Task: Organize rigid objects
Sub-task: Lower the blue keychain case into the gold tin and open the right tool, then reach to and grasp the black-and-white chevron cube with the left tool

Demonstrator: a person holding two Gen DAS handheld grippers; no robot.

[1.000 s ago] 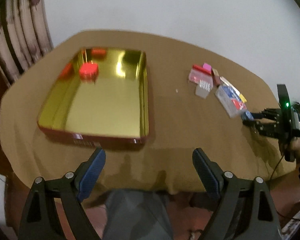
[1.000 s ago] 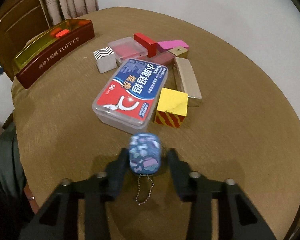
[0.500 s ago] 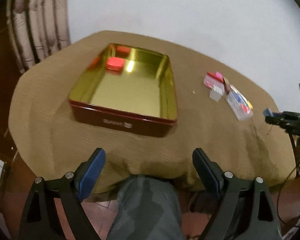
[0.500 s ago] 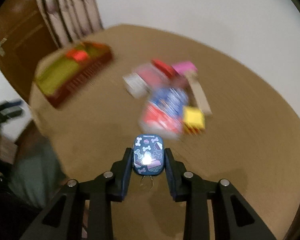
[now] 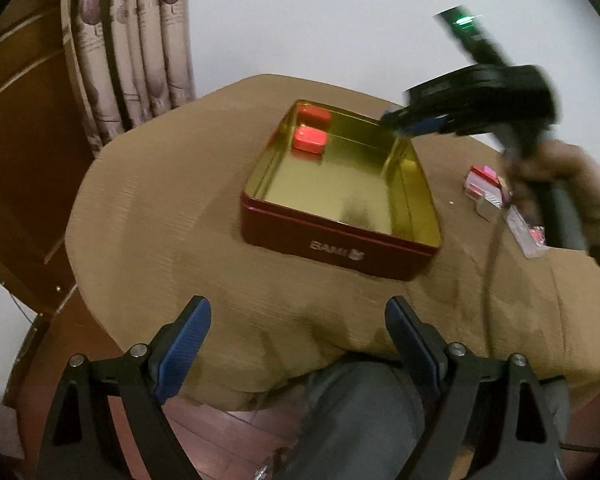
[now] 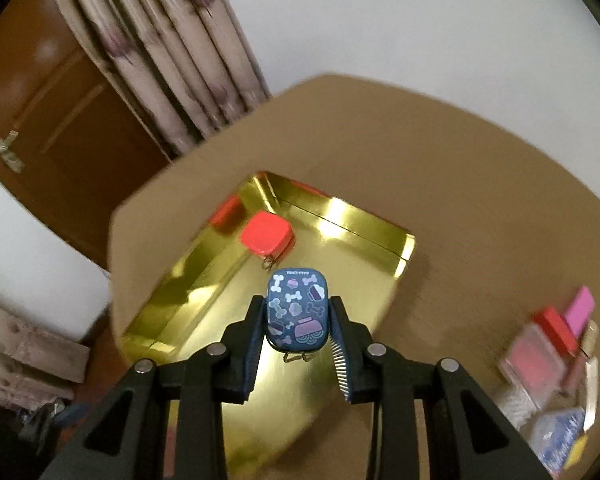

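My right gripper (image 6: 296, 316) is shut on a small blue case (image 6: 296, 314) with bone patterns and a little chain. It hangs above the gold-lined red tin (image 6: 364, 236). In the tin's far corner lies a red case (image 6: 266, 234). In the left wrist view the right gripper (image 5: 396, 124) hovers, blurred, over the far right rim of the tin (image 5: 340, 240), where the red case (image 5: 310, 140) shows too. My left gripper (image 5: 296, 338) stands open with nothing between its fingers, off the table's near edge.
Several loose items lie on the brown tablecloth right of the tin: a red block (image 6: 554, 326), a pink block (image 6: 578, 310), clear boxes (image 6: 536, 364). A curtain (image 5: 136, 48) and a wooden door (image 5: 16, 128) stand at the left. A person's knee (image 5: 364, 412) shows below the table edge.
My right gripper lifted the blue case from the table by the loose items and carried it left, over the tin. The left gripper drew back from the table, still open.
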